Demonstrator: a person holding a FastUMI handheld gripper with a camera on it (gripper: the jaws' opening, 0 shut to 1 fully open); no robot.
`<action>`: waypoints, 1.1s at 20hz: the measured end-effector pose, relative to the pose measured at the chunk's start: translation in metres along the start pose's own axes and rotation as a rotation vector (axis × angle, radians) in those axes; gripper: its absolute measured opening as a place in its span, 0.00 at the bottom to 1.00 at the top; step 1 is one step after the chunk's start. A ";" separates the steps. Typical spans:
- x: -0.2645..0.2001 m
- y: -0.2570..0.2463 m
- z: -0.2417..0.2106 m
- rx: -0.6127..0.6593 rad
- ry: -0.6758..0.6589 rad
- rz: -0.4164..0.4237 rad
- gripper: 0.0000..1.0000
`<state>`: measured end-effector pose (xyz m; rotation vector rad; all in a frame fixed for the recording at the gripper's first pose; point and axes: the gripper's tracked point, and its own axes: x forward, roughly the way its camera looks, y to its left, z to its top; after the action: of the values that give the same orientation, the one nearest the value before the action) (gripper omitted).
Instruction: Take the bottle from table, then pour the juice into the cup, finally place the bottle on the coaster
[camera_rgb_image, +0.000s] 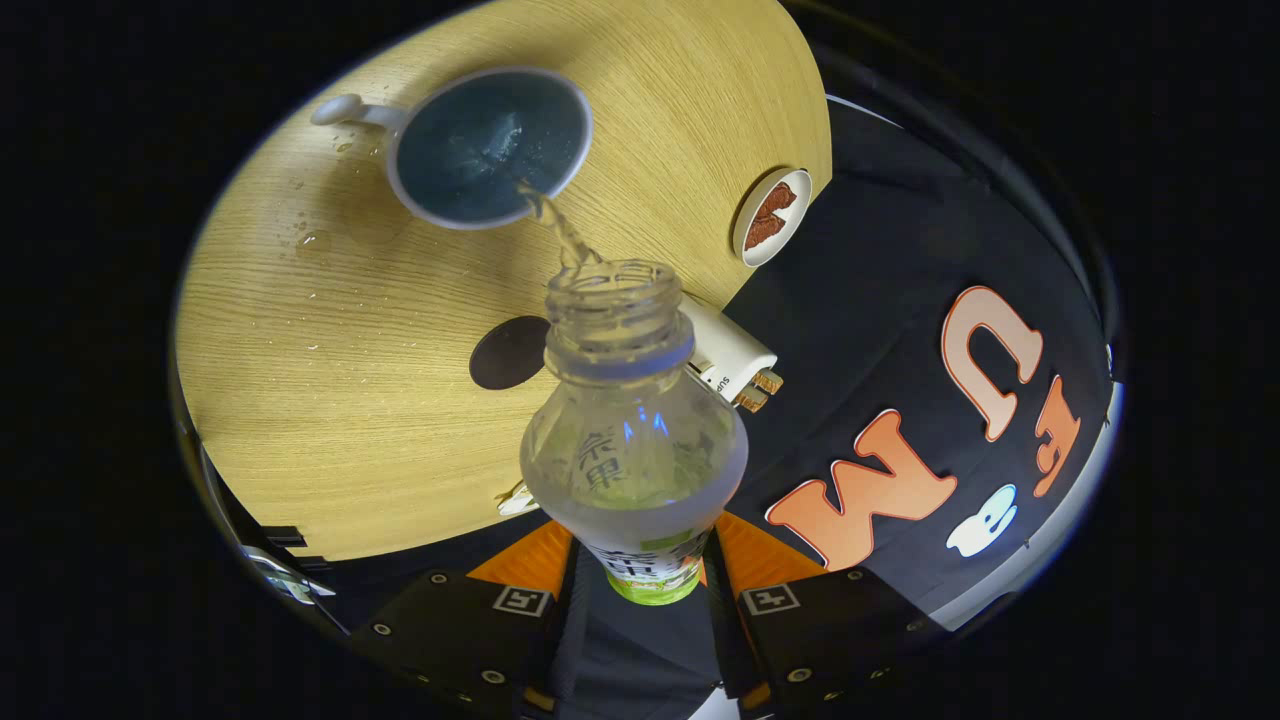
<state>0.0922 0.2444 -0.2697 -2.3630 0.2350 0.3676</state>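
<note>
Gripper (642, 565) clenched on bottle (632, 440), one finger pressing each side of labelled lower body. Bottle uncapped, tipped forward, open neck pointing beyond fingers toward cup (488, 146). Thin stream of juice (560, 232) arcing from mouth into cup near rim. Cup white with handle, dark liquid inside, standing on wooden table (330, 400). Droplets (310, 240) scattered on table beside cup. Dark round coaster (508, 352) just behind bottle neck, partly hidden. White device (730, 355) beside it. Small white dish (770, 216) with brown pieces near table edge.
</note>
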 end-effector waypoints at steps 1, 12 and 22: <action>0.003 0.000 -0.001 -0.004 0.001 0.000 0.55; 0.002 -0.006 -0.004 -0.046 0.019 -0.015 0.55; -0.004 -0.014 -0.007 -0.101 0.022 -0.024 0.55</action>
<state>0.0939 0.2503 -0.2547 -2.4678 0.2029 0.3501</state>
